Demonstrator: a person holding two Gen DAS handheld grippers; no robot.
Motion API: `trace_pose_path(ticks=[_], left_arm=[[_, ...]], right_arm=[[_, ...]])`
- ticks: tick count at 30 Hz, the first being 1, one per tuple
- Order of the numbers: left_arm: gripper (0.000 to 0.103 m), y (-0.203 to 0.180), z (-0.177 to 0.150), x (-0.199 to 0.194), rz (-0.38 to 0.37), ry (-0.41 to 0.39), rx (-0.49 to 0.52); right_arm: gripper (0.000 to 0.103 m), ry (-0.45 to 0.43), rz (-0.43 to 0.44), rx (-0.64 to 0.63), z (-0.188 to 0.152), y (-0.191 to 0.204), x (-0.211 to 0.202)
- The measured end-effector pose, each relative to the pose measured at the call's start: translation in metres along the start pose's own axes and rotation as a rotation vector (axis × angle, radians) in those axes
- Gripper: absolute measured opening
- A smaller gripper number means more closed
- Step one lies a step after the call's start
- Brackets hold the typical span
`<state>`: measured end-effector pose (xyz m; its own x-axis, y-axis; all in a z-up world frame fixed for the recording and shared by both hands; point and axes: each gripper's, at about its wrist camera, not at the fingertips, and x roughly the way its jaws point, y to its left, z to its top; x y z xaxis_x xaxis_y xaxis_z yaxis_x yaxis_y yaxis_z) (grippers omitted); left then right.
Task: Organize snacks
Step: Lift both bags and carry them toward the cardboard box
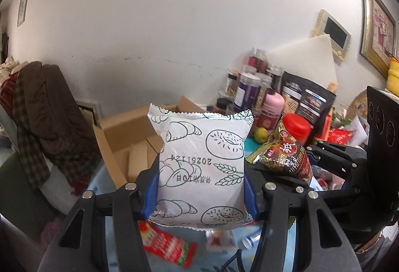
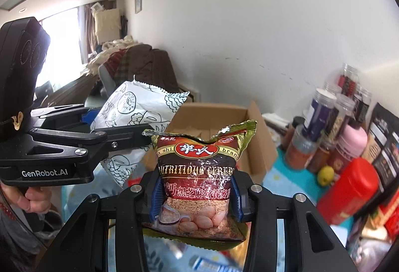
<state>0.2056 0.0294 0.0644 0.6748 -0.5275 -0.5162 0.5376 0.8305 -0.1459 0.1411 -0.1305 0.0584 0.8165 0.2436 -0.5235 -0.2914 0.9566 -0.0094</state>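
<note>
Presently the left gripper (image 1: 200, 187) clamps a white bread packet (image 1: 203, 167) across its lower half, and the right gripper (image 2: 195, 199) clamps a dark cereal sachet (image 2: 197, 179) likewise, both held aloft before an open cardboard box (image 2: 224, 119). Both appear light, soft and air-puffed, with slick film. Mid-body grips look sounder than crimped seams; over-squeezing risks crushing the contents.

Cereal packet (image 2: 197, 182) reads "NUTRITIOUS CEREAL" (left gripper (image 2: 147, 133): "GenRobot.AI").
</note>
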Motion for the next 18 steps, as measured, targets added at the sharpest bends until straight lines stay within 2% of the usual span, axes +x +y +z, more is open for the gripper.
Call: trace_pose_path(ticks=[8, 18], left_arm=[[0.055, 0.022, 0.034, 0.038, 0.049, -0.012, -0.006], [0.055, 0.051, 0.060, 0.100, 0.101, 0.033, -0.003]], right_arm=[[0.043, -0.006, 0.013, 0.002, 0.033, -0.022, 0.047], [0.043, 0.034, 0.000, -0.001, 0.062, -0.048, 0.112]])
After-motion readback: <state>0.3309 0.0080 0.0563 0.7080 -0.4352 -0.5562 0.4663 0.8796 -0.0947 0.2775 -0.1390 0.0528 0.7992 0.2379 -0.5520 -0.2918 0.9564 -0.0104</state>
